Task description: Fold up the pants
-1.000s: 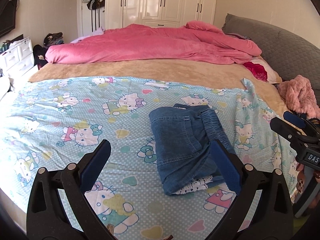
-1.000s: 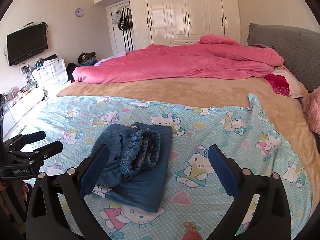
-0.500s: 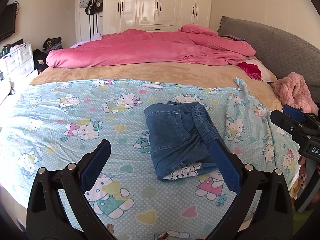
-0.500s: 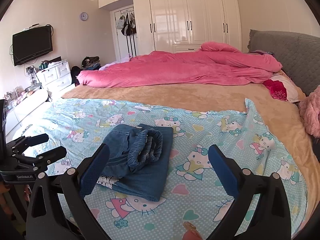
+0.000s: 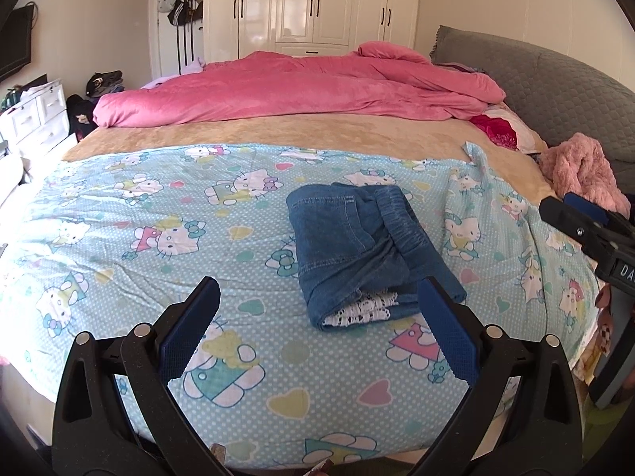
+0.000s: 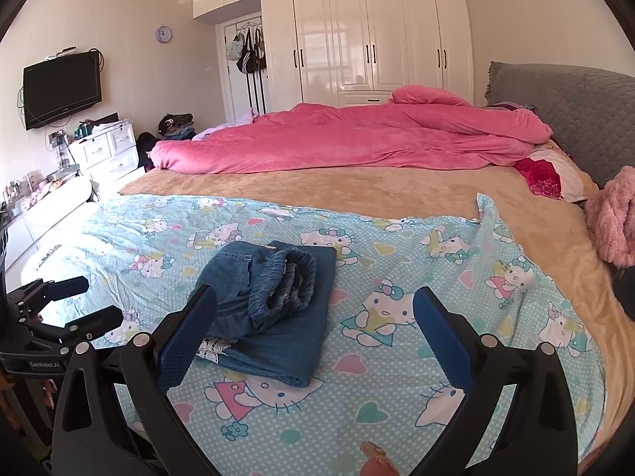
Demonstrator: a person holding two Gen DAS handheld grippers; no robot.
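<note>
The blue denim pants (image 5: 357,250) lie folded into a compact bundle on the light blue cartoon-cat sheet (image 5: 158,238), with the elastic waistband on top and white lace showing at the near end. My left gripper (image 5: 317,325) hovers open just short of the bundle, nothing between its fingers. In the right wrist view the same pants (image 6: 274,309) lie left of centre, and my right gripper (image 6: 315,333) is open and empty, its left finger in front of the bundle's near corner. Each gripper shows at the edge of the other's view.
A pink duvet (image 5: 301,87) is heaped across the far side of the bed on a tan blanket (image 6: 317,186). A fluffy pink garment (image 5: 583,174) lies at the right by the grey headboard (image 5: 555,87). White drawers (image 6: 103,154) and a wall television (image 6: 61,89) stand at left.
Both grippers have drawn back and risen from the bed, so the folded pants look smaller and farther away. The pants have not moved and both grippers stay open.
</note>
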